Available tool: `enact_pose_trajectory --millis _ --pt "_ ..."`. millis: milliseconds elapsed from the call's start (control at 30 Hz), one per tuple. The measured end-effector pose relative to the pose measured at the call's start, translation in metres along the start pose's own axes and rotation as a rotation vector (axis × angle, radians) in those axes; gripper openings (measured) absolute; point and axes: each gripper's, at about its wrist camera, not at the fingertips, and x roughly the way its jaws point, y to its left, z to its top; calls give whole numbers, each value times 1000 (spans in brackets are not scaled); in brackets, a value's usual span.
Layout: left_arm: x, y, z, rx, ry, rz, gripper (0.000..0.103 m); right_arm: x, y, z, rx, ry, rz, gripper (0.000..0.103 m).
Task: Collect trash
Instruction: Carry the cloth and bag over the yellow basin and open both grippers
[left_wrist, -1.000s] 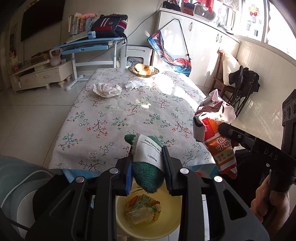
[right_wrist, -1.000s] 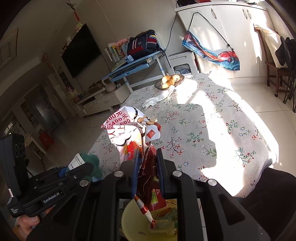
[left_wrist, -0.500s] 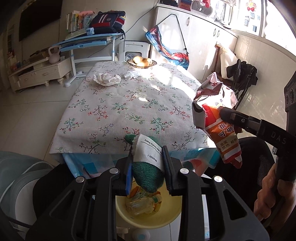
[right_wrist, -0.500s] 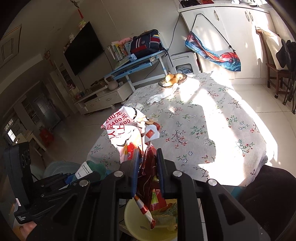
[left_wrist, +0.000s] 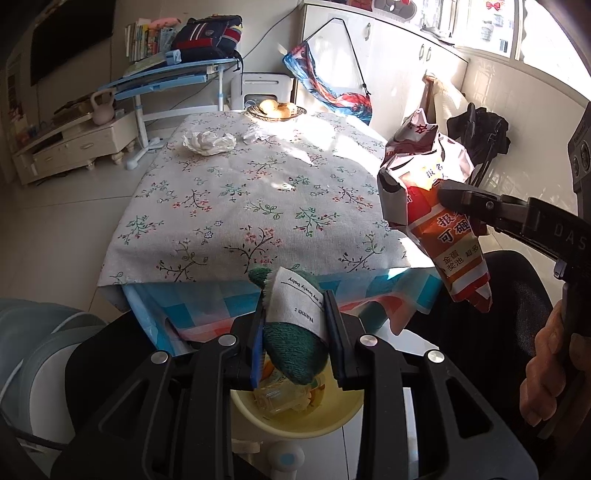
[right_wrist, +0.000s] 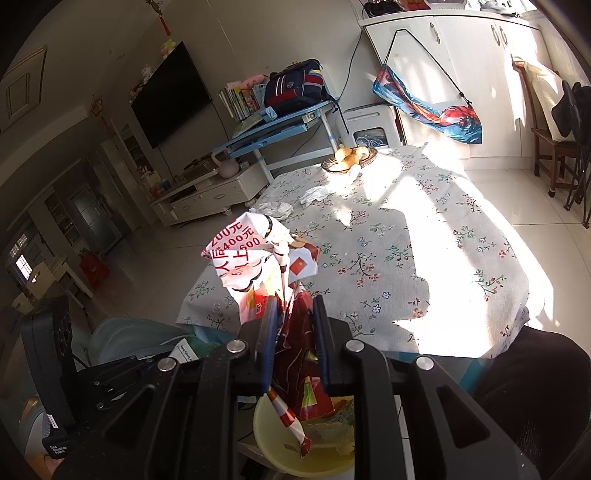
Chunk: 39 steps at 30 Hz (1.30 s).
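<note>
Left wrist view
Left gripper (left_wrist: 295, 332): closed on a green knitted item (left_wrist: 295, 350) that carries a white label; the fingers press it from both sides.
Green knitted item, place: held in the air off the near edge of the tabletop (left_wrist: 251, 199), directly above the yellow basin (left_wrist: 295, 424).
Yellow basin: below the tabletop's near edge, already holding wrappers and other trash.
Right gripper (left_wrist: 458, 197): reaches in from the right, clamped on a red and white snack bag (left_wrist: 436, 206); the bag hangs in the air beside the tabletop's near right corner.
Crumpled tissue (left_wrist: 208, 142): lies on the tabletop toward the far left corner.
Smaller tissue (left_wrist: 255, 133): just right of it, near the fruit bowl (left_wrist: 277, 109) at the far edge.

Right wrist view
Right gripper (right_wrist: 293, 332): its fingers pinch the snack bag (right_wrist: 258, 266) at the middle; the crumpled upper part stands above the fingers, the lower end dangles.
Snack bag, place: off the near edge of the tabletop (right_wrist: 406, 258), its lower tip hanging into the yellow basin (right_wrist: 269, 435).
Left gripper (right_wrist: 173, 360): at lower left, with the white label of the knitted item showing at its tip; the grip cannot be judged from here.
Tissues (right_wrist: 314, 194): on the far left part of the tabletop, before the fruit bowl (right_wrist: 349, 158).
</note>
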Motion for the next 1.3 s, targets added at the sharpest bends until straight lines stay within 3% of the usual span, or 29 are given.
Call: enact_pose_trajectory --millis 800,1300 --pt "3 -4 -13 32 48 6 32 -2 0 -1 -2 2 2 21" --pt "-4 -2 -13 23 40 22 45 -1 4 -4 -8 14 5 22"
